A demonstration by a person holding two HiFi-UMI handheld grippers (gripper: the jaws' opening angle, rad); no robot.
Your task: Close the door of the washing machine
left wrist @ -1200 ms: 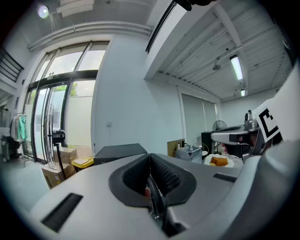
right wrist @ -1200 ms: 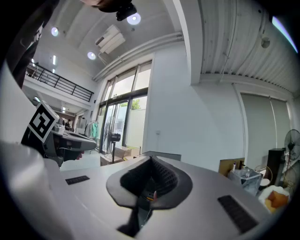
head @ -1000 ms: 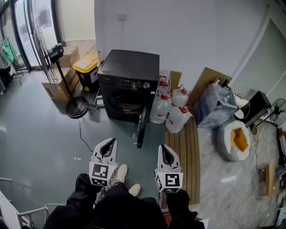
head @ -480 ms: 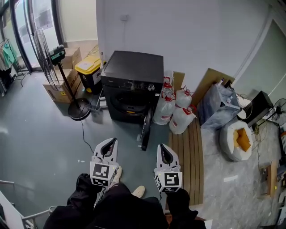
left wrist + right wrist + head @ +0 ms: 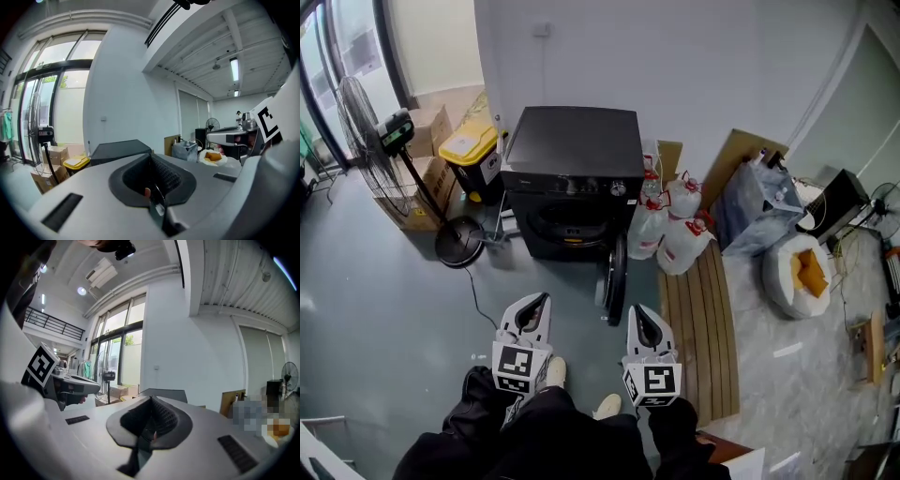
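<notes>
While the door (image 5: pixel 617 279) of the washing machine (image 5: pixel 572 173) stands open at centre frame, the left gripper (image 5: pixel 535 305) and right gripper (image 5: pixel 639 316) sit below. Both are clenched, empty.

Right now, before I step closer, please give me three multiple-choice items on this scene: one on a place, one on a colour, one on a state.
1. In the head view, on which side of the black box-shaped washing machine does the bin with the yellow lid stand?
A) left
B) right
C) on top of it

2. What colour are the caps of the clear plastic water jugs?
A) blue
B) red
C) green

3. In what state is the round washing machine door?
A) shut
B) swung open
C) taken off and lying flat

Answers:
1 A: the bin stands on the floor by the machine's left side.
2 B: every cap that shows is red.
3 B: the door stands out from the machine's front, edge-on.
</notes>
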